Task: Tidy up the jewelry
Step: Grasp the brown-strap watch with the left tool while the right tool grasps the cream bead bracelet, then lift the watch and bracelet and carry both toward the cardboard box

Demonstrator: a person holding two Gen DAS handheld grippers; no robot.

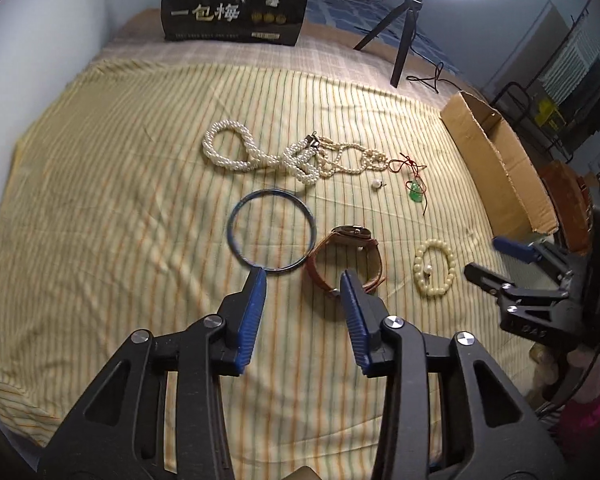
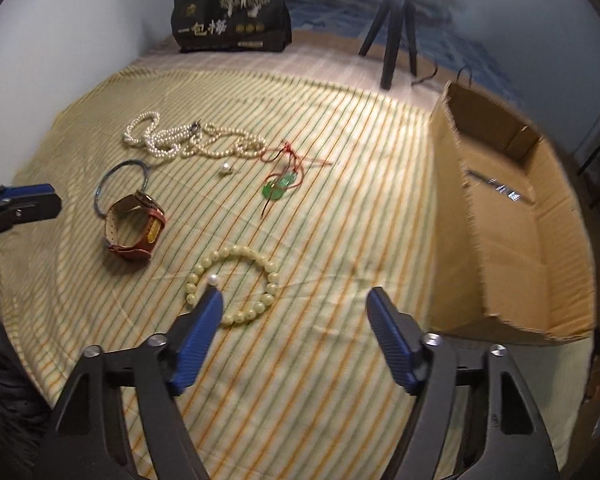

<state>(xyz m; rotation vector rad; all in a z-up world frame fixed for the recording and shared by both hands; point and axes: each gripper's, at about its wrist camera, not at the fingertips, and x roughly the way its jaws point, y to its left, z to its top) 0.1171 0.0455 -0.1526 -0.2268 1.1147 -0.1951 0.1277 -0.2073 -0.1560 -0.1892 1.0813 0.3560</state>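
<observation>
Both grippers hang over the striped bed sheet (image 1: 100,200) with nothing between their pads. Left gripper (image 1: 303,276) stands part-way apart, one pad tip over the near rim of the blue bangle (image 1: 271,233), the other over the strap of the brown leather watch (image 1: 346,258); whether either pad touches cannot be told. Right gripper (image 2: 296,296) is spread wider and grasps nothing, its left pad just at the cream bead bracelet (image 2: 232,284).

Farther out lie the tangled pearl necklaces (image 1: 284,154), a loose pearl bead (image 1: 377,185) and the green pendant on red cord (image 2: 278,190). At the right edge of the bed sits an open cardboard box (image 2: 512,240); apart from one thin bright object inside, too blurred to identify, it looks bare.

Judged from this, the sorting has scarcely begun: every piece of jewelry in view rests on the sheet, and all of it remains to be gathered, presumably into the box.
</observation>
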